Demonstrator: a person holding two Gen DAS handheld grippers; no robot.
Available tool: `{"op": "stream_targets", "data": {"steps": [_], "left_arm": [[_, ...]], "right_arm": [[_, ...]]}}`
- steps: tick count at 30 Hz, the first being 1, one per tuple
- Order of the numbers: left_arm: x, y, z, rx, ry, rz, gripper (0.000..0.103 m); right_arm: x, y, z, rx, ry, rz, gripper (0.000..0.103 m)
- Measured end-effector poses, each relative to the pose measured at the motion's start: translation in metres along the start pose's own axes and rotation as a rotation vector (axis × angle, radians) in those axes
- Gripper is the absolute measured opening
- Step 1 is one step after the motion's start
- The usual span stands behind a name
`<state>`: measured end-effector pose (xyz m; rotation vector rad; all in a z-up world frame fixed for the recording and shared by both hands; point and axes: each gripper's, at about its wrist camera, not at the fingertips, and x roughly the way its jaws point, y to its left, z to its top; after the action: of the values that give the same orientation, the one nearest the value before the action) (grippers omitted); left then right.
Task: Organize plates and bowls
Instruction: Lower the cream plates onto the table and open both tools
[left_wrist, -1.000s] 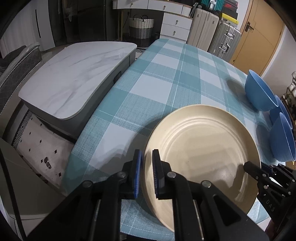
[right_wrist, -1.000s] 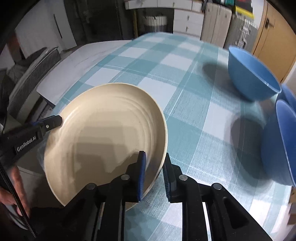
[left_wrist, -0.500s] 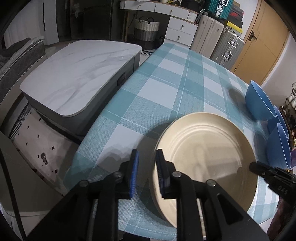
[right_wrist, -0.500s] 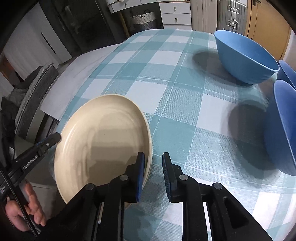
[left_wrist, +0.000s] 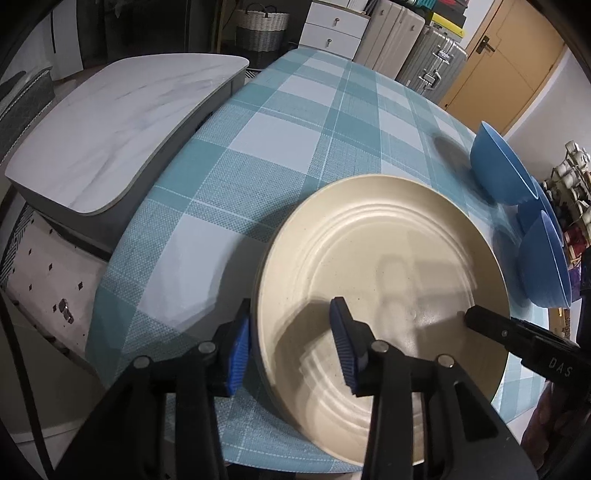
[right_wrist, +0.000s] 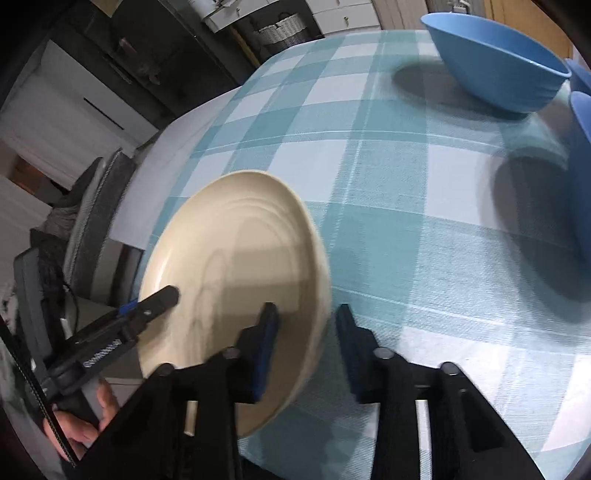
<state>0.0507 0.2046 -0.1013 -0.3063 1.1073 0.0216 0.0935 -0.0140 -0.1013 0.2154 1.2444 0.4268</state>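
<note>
Checked-cloth table (left_wrist: 280, 155): cream plate (left_wrist: 388, 258), blue bowls (left_wrist: 498, 170).

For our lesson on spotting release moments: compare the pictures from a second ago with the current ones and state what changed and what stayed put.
Both grippers let go of the round cream plate: the left gripper and right gripper, a second ago pinching opposite rims, are now opening, with the rim loose between their pads. The plate has settled flat on the teal checked tablecloth. The blue bowls have not moved.
</note>
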Motion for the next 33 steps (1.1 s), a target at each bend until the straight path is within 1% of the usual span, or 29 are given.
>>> {"op": "stream_targets", "data": {"steps": [3, 8, 14, 16, 17, 18, 19, 20, 21, 22, 23, 25, 26, 29, 31, 33], "left_arm": [[-0.001, -0.001, 0.001, 0.000, -0.002, 0.007, 0.040], [0.002, -0.003, 0.004, 0.002, -0.007, 0.012, 0.040], [0.004, -0.005, 0.006, 0.007, -0.015, 0.009, 0.041], [-0.001, -0.004, 0.005, 0.006, -0.044, 0.073, 0.040], [-0.006, -0.002, 0.005, 0.000, -0.072, 0.092, 0.040], [-0.013, 0.001, 0.005, -0.015, -0.101, 0.090, 0.040], [-0.021, 0.004, 0.005, -0.030, -0.135, 0.080, 0.040], [-0.028, 0.006, 0.005, -0.040, -0.164, 0.066, 0.040], [-0.038, 0.007, 0.005, -0.054, -0.203, 0.042, 0.042], [-0.043, 0.007, 0.004, -0.061, -0.226, 0.027, 0.043], [-0.051, 0.004, 0.004, -0.062, -0.257, 0.006, 0.044], [-0.061, -0.005, 0.003, -0.046, -0.287, -0.026, 0.045], [-0.066, -0.012, 0.001, -0.032, -0.295, -0.039, 0.047], [-0.077, -0.039, -0.002, 0.037, -0.330, -0.068, 0.048], [-0.087, -0.066, -0.006, 0.099, -0.363, -0.075, 0.048], [-0.095, -0.092, -0.011, 0.153, -0.394, -0.082, 0.052]], "right_arm": [[0.000, 0.002, 0.000, -0.002, 0.003, -0.012, 0.029], [-0.001, -0.004, -0.003, 0.034, 0.003, 0.024, 0.029], [-0.004, -0.010, -0.003, 0.041, -0.001, 0.012, 0.029], [-0.007, -0.009, -0.002, 0.031, 0.004, -0.014, 0.029], [-0.011, -0.008, -0.003, 0.024, -0.004, -0.038, 0.029], [-0.015, -0.007, -0.003, 0.012, -0.018, -0.059, 0.030], [-0.020, -0.006, -0.004, -0.006, -0.040, -0.077, 0.031], [-0.027, -0.004, -0.005, -0.023, -0.069, -0.086, 0.035], [-0.034, -0.004, -0.007, -0.035, -0.096, -0.091, 0.040], [-0.045, -0.004, -0.010, -0.050, -0.135, -0.097, 0.044], [-0.053, -0.003, -0.012, -0.059, -0.171, -0.100, 0.050], [-0.074, -0.006, -0.017, -0.071, -0.252, -0.124, 0.053], [-0.084, -0.007, -0.020, -0.076, -0.285, -0.129, 0.053], [-0.112, -0.009, -0.028, -0.097, -0.370, -0.138, 0.054], [-0.131, -0.011, -0.036, -0.116, -0.423, -0.150, 0.057], [-0.149, -0.015, -0.046, -0.130, -0.480, -0.171, 0.072]]}}
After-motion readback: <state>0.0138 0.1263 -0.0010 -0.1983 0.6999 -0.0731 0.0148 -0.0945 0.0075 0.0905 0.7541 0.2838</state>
